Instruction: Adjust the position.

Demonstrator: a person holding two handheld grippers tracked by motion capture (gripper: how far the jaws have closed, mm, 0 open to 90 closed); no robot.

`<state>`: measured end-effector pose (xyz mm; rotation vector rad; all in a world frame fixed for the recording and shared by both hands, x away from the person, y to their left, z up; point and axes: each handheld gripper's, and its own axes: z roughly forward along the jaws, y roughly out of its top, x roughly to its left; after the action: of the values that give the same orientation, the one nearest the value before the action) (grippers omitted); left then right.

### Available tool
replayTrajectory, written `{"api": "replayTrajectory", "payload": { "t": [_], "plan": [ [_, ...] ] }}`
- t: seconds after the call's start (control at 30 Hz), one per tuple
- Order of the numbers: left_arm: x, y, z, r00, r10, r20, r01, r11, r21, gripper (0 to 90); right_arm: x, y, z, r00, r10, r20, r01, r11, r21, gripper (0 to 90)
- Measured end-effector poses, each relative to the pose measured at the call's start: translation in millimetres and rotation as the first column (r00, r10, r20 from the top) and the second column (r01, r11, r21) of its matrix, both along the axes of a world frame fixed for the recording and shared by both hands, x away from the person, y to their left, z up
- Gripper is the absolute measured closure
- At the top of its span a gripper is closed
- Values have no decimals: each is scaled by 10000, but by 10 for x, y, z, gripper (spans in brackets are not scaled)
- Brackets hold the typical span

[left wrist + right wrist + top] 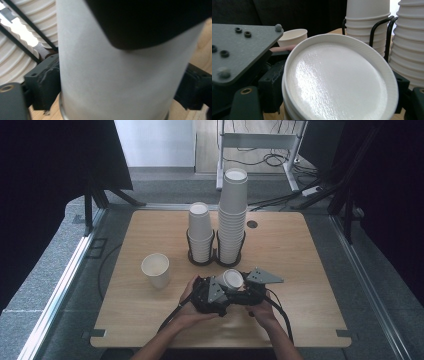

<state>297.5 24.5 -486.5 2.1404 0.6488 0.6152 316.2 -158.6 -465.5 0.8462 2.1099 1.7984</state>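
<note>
Cups are the matter in hand at a wooden desk [300, 270]. One white paper cup [231, 280] is held between the two grippers near the desk's front edge, just in front of the wire rack [215, 260]. In the high view it is seen lying tilted, one round end turned up toward the camera. The left gripper [212, 295] and the right gripper [250, 290] are brought close together around it, each carried by a hand coming in from below.

In the left gripper view the cup's [120, 75] plain side wall is seen between the two black jaws, which are spread at either side; whether the pads press on the wall cannot be told (the picture is blurred and very close). In the right gripper view the cup's [339, 80] ridged round end is seen framed by that gripper's jaws, which are set wide at the cup's two sides and seem to be gripping it.

Behind, two stacks are kept in the rack: a short stack [200, 232] and a tall stack [233, 215], standing side by side. A single upright cup [156, 269] is set apart to the left.
</note>
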Motion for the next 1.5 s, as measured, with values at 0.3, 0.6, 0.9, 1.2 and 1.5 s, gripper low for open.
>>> {"api": "replayTrajectory", "payload": {
  "t": [0.3,0.6,0.9,1.2,1.5],
  "plan": [
    [-12,14,33,9999,-149,-4,149,9998,-147,89,-17,-17,10,9989,210,-414,-177,9968,774,221],
    [-8,11,41,9997,-231,-28,231,9997,-82,105,-15,-30,5,9989,185,-439,-151,9970,764,217],
    [8,18,52,9989,-242,-407,231,9994,-272,55,-24,-35,5,9997,-56,-237,67,9989,462,222],
    [7,28,60,9975,-464,-535,453,9988,-208,109,-20,-40,0,9996,-64,-262,77,9987,496,219],
    [8,37,62,9979,-491,-416,483,9987,-188,122,-13,-42,-3,9993,-73,-357,93,9983,572,205]
  ]
}}
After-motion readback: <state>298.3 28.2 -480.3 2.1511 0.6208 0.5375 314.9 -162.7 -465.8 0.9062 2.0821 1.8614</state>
